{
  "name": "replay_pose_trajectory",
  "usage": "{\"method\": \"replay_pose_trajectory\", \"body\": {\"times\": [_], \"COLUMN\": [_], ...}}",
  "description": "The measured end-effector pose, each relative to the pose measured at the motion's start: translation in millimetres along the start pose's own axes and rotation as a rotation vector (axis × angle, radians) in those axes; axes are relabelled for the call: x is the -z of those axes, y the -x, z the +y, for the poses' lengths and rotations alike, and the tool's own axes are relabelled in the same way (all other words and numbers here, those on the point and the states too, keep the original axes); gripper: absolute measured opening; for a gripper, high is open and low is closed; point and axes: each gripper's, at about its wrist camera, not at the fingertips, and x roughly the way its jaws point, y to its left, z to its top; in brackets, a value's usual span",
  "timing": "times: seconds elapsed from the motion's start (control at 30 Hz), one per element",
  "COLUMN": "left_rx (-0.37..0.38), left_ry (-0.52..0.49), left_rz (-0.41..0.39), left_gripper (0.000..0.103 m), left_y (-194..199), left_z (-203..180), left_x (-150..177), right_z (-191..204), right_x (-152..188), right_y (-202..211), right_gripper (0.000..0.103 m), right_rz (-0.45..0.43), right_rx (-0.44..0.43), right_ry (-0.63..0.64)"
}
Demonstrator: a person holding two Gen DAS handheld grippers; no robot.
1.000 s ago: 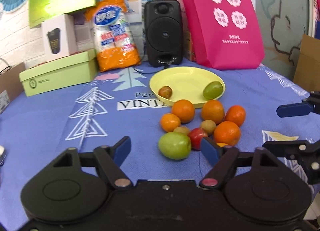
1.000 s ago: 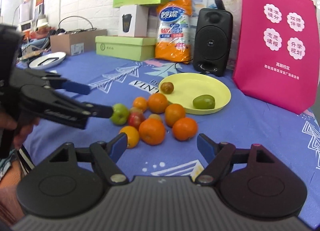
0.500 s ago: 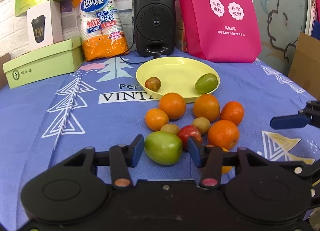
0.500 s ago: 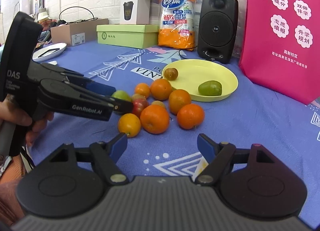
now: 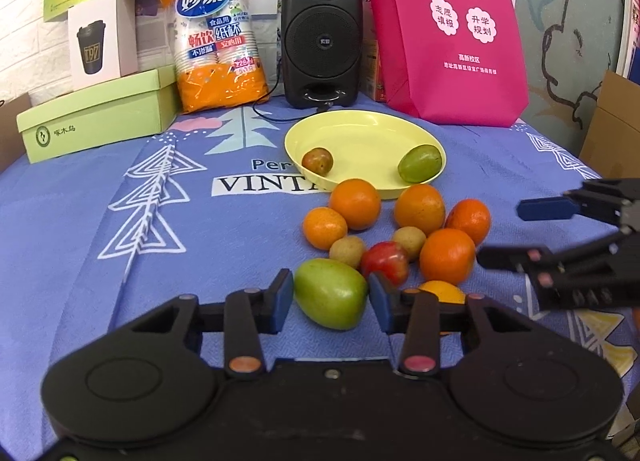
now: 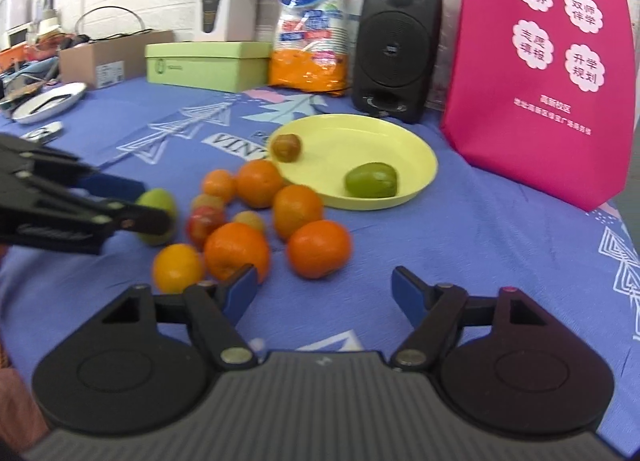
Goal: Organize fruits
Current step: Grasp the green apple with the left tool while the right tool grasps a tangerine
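Nearest the left wrist camera, the left tool (image 5: pixel 331 297) brackets the large green fruit (image 5: pixel 330 293): both blue pads sit against or just beside its flanks, the fruit lying on the blue worktop (image 5: pixel 100 253). Whether the pads already press it cannot be told; the fruit is not lifted. Nearest the right wrist camera, the right tool (image 6: pixel 323 292) stands wide open and holds nothing, with its left pad just in front of an orange (image 6: pixel 237 251) and bare cloth between its fingers.

Just beyond the tools lies the unsorted cluster, all on the cloth and mostly touching: several oranges, one small yellow-orange fruit (image 6: pixel 178 268), a red fruit (image 5: pixel 385 261), and two small tan fruits (image 5: pixel 347 251). The red fruit sits just beside the green fruit, close to the left tool's right pad.

Farther back, the yellow plate (image 5: pixel 360 133) holds two items only, well apart: a small brownish fruit (image 5: pixel 317 160) near its left rim and a green fruit (image 5: pixel 420 163) near its right rim. Two oranges rest close against the plate's near edge.

Behind the plate stand a black speaker (image 5: pixel 322 37), a pink bag (image 5: pixel 448 33) and a green box (image 5: pixel 96 113).

Judged progress: early. Two fruits are placed; roughly ten remain on the cloth, and the present step appears to be gripping the large green fruit for transfer.
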Motion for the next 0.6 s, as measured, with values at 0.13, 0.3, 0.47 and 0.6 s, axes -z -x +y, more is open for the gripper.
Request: {"method": "replay_pose_trajectory", "body": {"times": [0.13,0.3,0.47,0.6], "left_rx": [-0.007,-0.008,0.004,0.005], "left_ry": [-0.006,0.008,0.04,0.045], "left_rz": [0.001,0.023,0.015,0.01], "left_gripper": [0.041,0.042,0.042,0.042], "left_y": [-1.2,-5.8,-6.5,-6.6], "left_z": [-2.3,0.0,4.0,4.3], "left_x": [0.2,2.0,3.6,3.1], "right_z": [-7.5,-9.9,-6.1,-1.8], "right_x": [-7.0,-13.0,-12.9,-8.8], "right_y": [-18.6,-31.3,-36.8,-30.6], "right_gripper": [0.052,0.052,0.04,0.04], "right_rz": [0.028,0.036,0.033,0.027], "right_rx": [-0.012,-0.053,-0.063,-0.068], "right_ry": [-0.009,-0.04,-0.044,-0.036]}}
